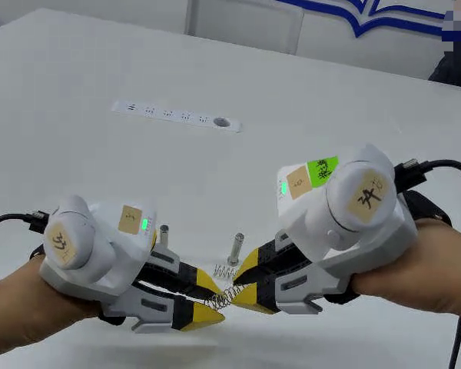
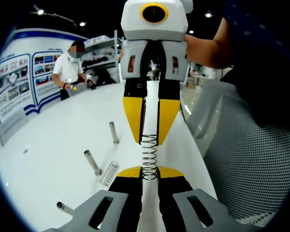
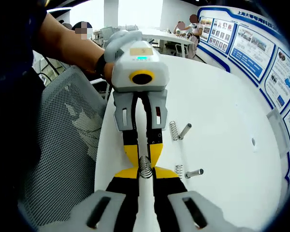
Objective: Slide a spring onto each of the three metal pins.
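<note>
We see the L claw [image 2: 150, 171] and R claw [image 2: 150, 139] nose to nose, each w/ jaws pinched together on one end of the held spring [image 2: 149, 154] — a thin, bright wire coil, open-wound, w/ the turns spread wider in the middle. Its long axis runs straight from one pair of tips to the other, in line w/ both claws. In head view that's approx. left-right, lifted off the counter [image 1: 77, 77]. Claw tips are yellow wedges on black arms; bodies are smooth white plastic.

The counter is matte white. The mid pin [image 1: 236, 247] is a plain grey metal cylinder w/ a wider foot, standing upright. A loose spring [image 1: 224, 270] lies on its side just beside that foot. The near pin [image 1: 164, 234] stands upright by the L claw's body. A third pin [image 2: 114, 132] shows beyond, near the R claw's tips — same grey rod shape. A flat white power strip [image 1: 177, 115] lies farther back.
</note>
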A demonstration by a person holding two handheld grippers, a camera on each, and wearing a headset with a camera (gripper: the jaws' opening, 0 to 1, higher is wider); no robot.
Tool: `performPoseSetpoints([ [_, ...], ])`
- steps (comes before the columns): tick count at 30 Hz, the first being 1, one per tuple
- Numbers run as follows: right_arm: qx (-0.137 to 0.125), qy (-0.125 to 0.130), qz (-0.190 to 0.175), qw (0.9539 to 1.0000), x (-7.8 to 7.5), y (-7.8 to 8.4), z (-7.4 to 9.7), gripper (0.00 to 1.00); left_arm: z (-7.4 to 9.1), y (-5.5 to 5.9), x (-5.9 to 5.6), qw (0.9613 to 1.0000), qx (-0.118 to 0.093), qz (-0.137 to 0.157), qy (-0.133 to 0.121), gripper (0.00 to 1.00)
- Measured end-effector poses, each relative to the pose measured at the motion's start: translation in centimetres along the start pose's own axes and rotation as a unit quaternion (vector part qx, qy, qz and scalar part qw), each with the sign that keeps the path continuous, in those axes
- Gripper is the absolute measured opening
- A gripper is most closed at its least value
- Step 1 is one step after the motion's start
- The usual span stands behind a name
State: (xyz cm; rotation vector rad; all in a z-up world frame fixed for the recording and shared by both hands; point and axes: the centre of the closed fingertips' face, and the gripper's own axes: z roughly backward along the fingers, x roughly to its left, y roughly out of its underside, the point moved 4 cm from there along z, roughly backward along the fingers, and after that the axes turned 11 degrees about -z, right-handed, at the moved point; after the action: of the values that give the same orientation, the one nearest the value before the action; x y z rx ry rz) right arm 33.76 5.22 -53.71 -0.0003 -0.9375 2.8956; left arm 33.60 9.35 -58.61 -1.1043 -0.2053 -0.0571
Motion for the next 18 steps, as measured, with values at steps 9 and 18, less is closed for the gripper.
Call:
performPoseSetpoints([
  [9, -0.003, -0.005, -0.012, 0.9999, 0.11, -0.51, -0.06, 0.13, -0.04, -0.12, -0.09, 0.9999, -0.006, -0.008, 0.001, 0.11],
  [18, 0.009, -0.006, -0.023, 0.9997, 0.10, -0.12, -0.52, 0.16, -0.02, -0.51, -0.05, 0.9999, -0.015, -0.008, 0.000, 0.11],
])
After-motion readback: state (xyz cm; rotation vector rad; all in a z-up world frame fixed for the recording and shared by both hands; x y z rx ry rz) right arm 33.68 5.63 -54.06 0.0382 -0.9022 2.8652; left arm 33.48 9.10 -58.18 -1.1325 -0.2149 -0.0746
